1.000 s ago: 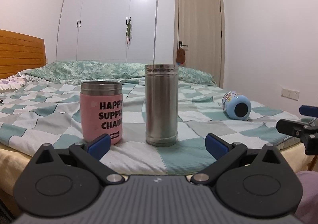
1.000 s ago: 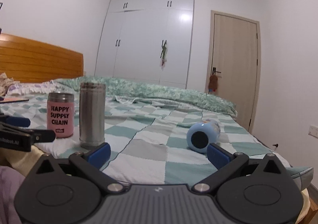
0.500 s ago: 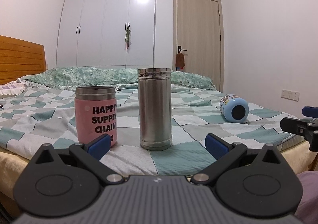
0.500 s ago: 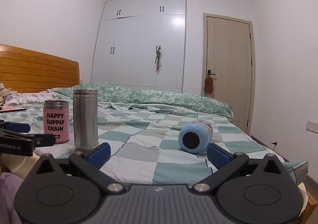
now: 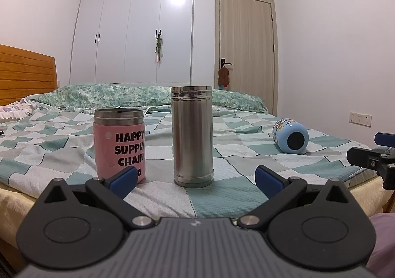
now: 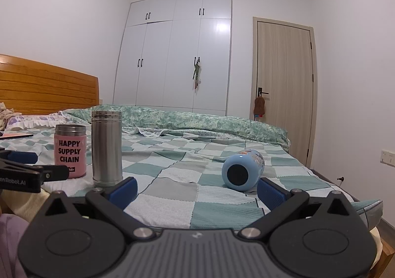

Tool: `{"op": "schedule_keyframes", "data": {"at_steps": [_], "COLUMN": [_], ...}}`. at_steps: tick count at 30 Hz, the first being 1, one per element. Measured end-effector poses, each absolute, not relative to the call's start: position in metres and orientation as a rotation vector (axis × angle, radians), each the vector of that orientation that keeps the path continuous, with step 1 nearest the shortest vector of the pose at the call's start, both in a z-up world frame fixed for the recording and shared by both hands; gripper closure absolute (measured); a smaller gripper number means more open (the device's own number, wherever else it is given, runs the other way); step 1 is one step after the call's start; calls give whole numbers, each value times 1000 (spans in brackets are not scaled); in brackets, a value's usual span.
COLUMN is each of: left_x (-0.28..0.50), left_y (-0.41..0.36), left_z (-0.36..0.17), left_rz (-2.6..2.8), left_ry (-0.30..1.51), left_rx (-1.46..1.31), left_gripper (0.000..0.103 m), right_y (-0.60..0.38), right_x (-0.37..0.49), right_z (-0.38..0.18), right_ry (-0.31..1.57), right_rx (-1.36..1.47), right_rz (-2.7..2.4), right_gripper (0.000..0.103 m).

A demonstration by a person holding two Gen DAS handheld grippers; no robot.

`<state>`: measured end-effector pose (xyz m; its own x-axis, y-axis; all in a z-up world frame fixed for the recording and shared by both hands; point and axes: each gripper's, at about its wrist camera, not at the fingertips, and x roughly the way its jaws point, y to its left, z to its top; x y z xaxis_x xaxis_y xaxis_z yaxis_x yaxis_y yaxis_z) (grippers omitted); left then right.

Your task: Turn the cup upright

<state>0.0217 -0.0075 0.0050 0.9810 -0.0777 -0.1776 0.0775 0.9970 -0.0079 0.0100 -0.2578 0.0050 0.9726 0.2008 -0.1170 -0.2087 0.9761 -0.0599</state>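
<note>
Risk noted: light-blue printed cylindrical cup (image 6: 243,170) lies on its side on the soft checked bed quilt (image 6: 172,194), ahead of right gripper (image 6: 197,188), fingers apart, empty. Rounded wall may roll away; left gripper (image 5: 195,179) likewise spread.

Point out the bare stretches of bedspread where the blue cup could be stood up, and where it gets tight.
Widest bare patch: between the steel tumbler and the lying blue cup. More bare bedspread runs along the near edge, before the right claw. Tightest: the narrow gap between the tumbler and the pink mug.
</note>
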Motion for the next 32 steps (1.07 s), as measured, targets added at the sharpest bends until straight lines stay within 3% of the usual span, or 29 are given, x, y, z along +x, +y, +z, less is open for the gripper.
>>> {"op": "schedule_keyframes", "data": {"at_steps": [32], "left_x": [20], "left_y": [-8], "left_z": [5], "left_rz": [-86], "left_ry": [169], "left_rx": [-5], "left_gripper": [0], "right_y": [-257], "right_x": [10], "right_z": [5], "right_ry": [111], "right_rx": [-76], "right_rz": [207], "right_gripper": [0]}}
